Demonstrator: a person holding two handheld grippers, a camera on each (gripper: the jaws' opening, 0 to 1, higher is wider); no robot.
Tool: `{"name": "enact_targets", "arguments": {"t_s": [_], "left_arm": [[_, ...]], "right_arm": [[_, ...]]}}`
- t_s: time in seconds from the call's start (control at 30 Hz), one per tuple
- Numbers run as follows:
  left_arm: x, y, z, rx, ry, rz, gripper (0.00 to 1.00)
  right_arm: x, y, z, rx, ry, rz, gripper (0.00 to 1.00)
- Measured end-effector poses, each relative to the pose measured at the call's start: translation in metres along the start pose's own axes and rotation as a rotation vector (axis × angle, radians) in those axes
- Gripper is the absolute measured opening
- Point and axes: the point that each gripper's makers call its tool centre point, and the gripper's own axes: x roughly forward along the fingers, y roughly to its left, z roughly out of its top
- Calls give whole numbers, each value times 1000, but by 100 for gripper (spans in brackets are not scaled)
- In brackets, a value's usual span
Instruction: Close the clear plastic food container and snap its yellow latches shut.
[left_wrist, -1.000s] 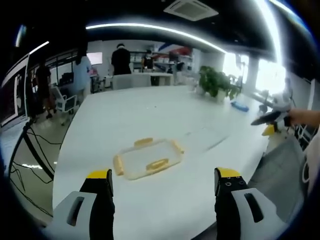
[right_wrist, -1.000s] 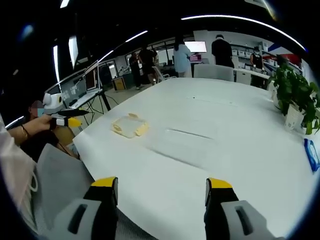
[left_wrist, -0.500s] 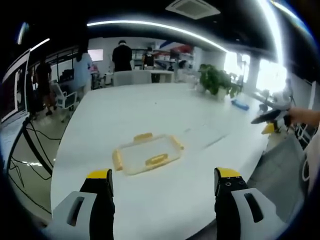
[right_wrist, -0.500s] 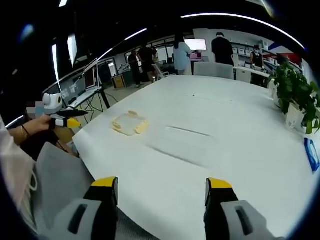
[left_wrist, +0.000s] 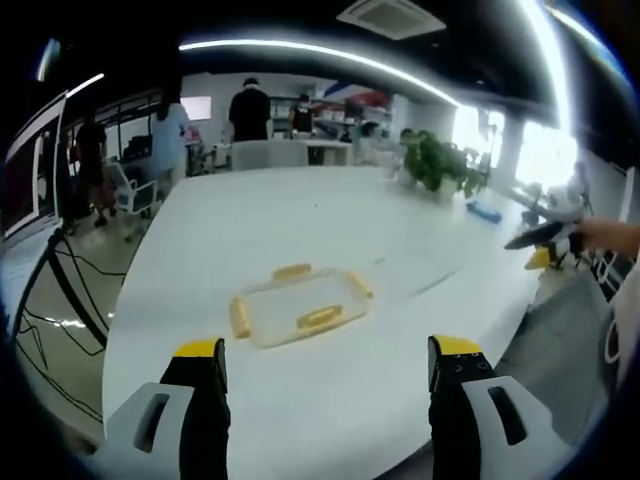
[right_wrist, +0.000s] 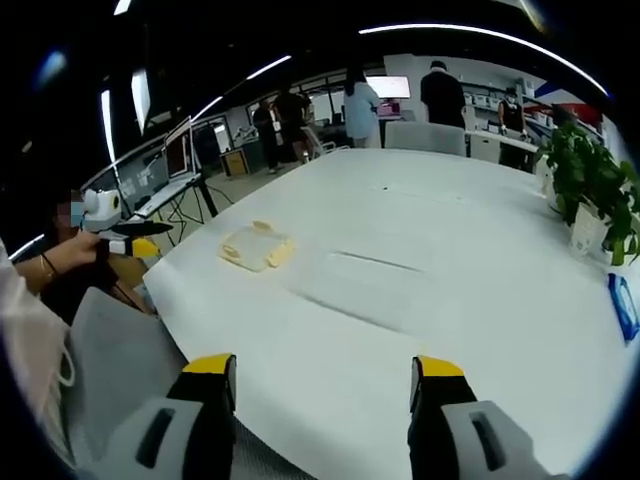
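While both claws wide, container (left_wrist: 299, 309) on table (left_wrist: 300, 220), long axis slanting up-right.

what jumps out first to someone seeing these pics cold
The clear food container with yellow latches lies alone on the big white table. The left gripper hangs before it, jaws wide apart and empty. A potted plant stands at the table's far edge.

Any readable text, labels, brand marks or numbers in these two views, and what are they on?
None can be read.
Food container: clear with yellow latches, no label visible.
Wall screen at the far end of the room: lit, content too small and blurred to read.
Blue object on the white table: any printing too small to tell.
Left gripper and right gripper: no markings visible on their jaws.
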Motion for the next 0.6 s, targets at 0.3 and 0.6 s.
{"name": "enact_targets", "arguments": {"t_s": [0.3, 0.6], "left_arm": [[1, 4, -1, 1, 10, -2, 81], [4, 14, -2, 24, 27, -6, 81]], "right_arm": [[7, 2, 5, -1, -3, 3, 70], [16, 7, 18, -30, -21, -2, 68]]}}
